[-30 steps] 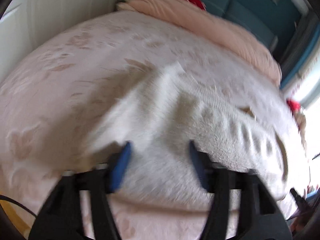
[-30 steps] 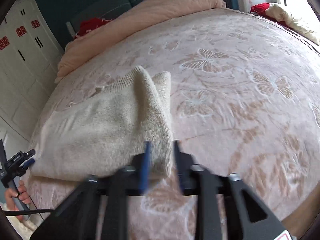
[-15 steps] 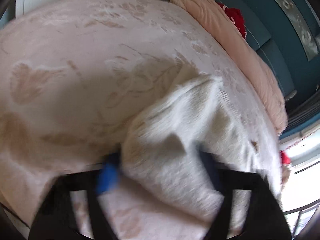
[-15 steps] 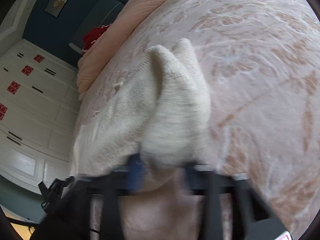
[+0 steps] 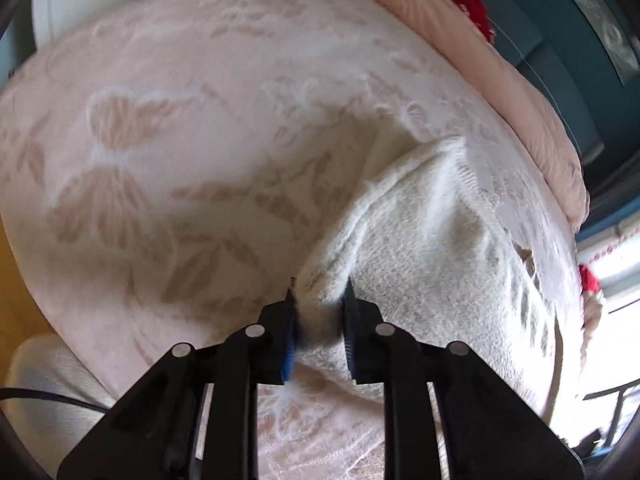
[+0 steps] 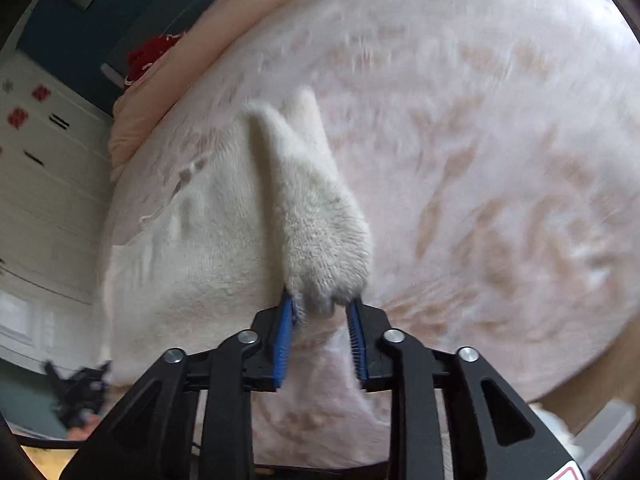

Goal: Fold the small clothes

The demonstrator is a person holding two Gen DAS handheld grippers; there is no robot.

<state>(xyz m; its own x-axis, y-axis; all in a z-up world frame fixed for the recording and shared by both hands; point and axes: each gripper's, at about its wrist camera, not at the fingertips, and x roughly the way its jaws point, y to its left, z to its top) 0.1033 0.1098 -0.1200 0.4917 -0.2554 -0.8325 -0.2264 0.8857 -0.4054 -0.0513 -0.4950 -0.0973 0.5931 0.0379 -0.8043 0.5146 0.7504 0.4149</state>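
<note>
A cream knitted sweater [image 5: 432, 240] lies on a pink bedspread with butterfly patterns [image 5: 160, 160]. My left gripper [image 5: 318, 300] is shut on a bunched near corner of the sweater and holds it raised off the bed. In the right wrist view the same sweater [image 6: 208, 248] spreads to the left, and my right gripper [image 6: 322, 304] is shut on a thick folded corner of it [image 6: 324, 236], lifted above the bedspread [image 6: 500, 160]. The left gripper [image 6: 80, 392] shows blurred at the lower left of the right wrist view.
A rolled peach duvet [image 5: 500, 80] lies along the far edge of the bed, with a red item [image 5: 472, 4] on it. White wardrobe doors [image 6: 36, 184] stand beside the bed. The bed's near edge and a wooden floor [image 5: 16, 280] show at left.
Both grippers have closed on the sweater's near corners and lifted them. The left one was open over the fabric a second ago. Both views have swung.
</note>
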